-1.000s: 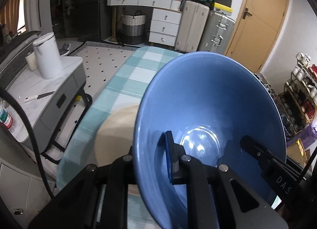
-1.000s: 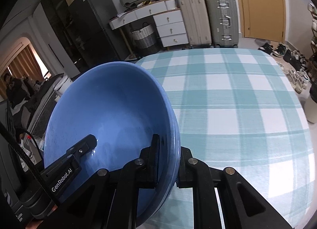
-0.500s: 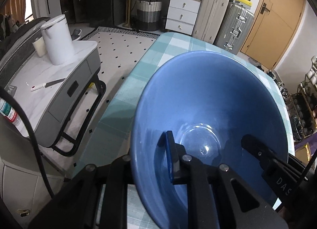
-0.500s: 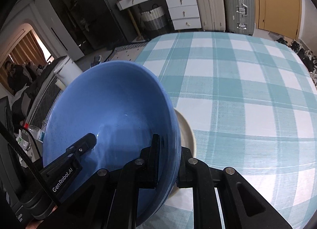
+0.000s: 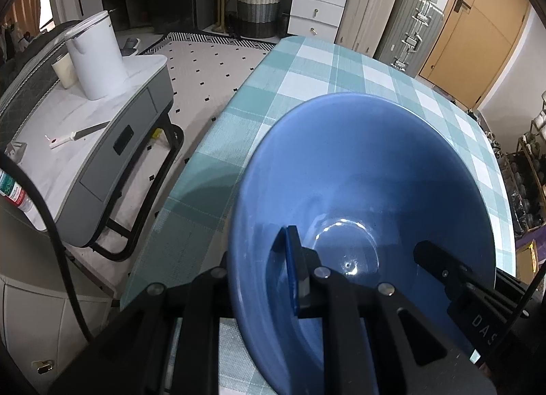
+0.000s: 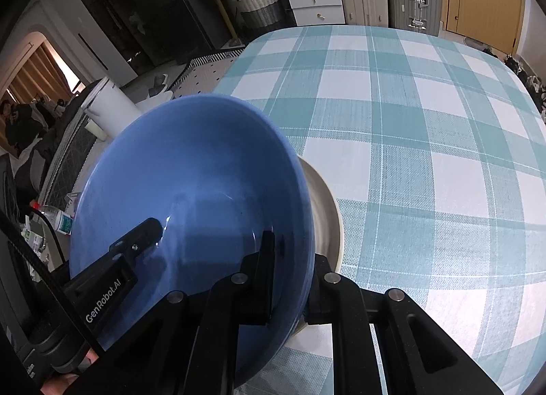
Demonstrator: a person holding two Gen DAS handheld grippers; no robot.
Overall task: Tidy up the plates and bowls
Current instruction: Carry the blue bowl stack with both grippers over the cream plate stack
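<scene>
A large blue bowl [image 5: 358, 173] hangs tilted just above the teal checked table [image 5: 307, 81], held from both sides. My left gripper [image 5: 256, 251] is shut on its left rim, one pad inside the bowl and the other finger behind the wall. In the right wrist view the same blue bowl [image 6: 191, 163] fills the left half. There my right gripper [image 6: 293, 258] is shut on the right rim. A beige plate [image 6: 324, 210] lies on the table cloth [image 6: 409, 122] under the bowl, only its right edge showing. Whether bowl and plate touch is hidden.
The table's left edge [image 5: 211, 128] runs close beside the bowl. Beyond it stands a grey side cabinet [image 5: 112, 142] with a white kettle [image 5: 95, 57] and a knife. Drawers, a basket, suitcases [image 5: 372, 12] and a door line the far wall.
Both grippers have come down and forward with the bowl. The beige plate, first seen left of the bowl, is now beneath it and shows only past its right rim.
</scene>
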